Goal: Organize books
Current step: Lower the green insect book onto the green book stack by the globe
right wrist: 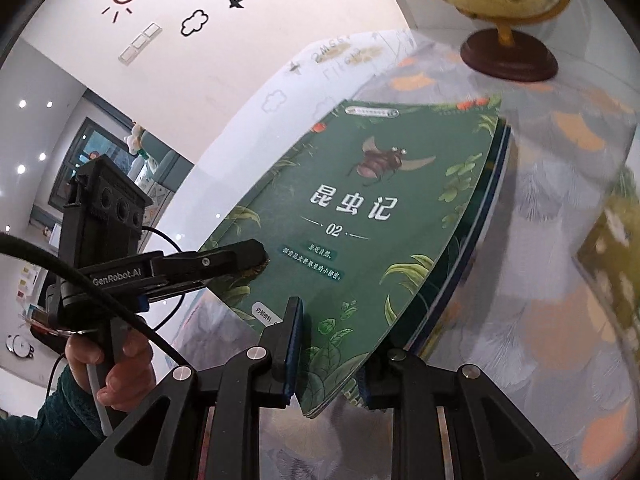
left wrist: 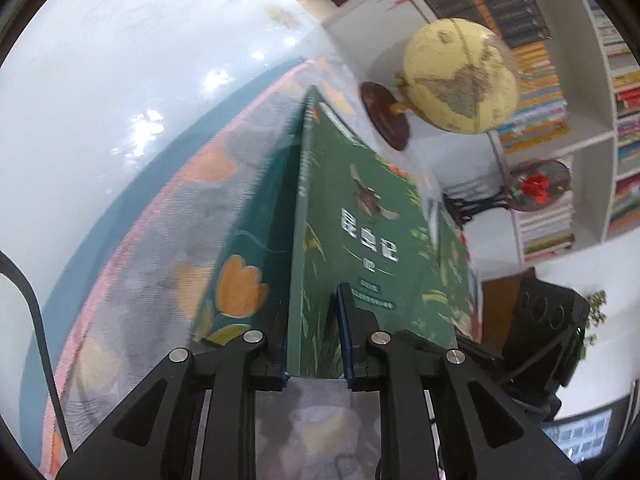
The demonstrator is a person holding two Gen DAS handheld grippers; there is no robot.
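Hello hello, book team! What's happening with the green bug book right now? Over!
Both grippers, left gripper and right gripper, shut on the green book. Book tilted above the flowered tablecloth. Globe stands beyond, not touching.

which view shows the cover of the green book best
The right wrist view: the green book faces that camera, so its beetle picture, white title and "02" read clearly. The left wrist view sees the same green book steeply along its spine edge, its cover foreshortened and the title blurred.
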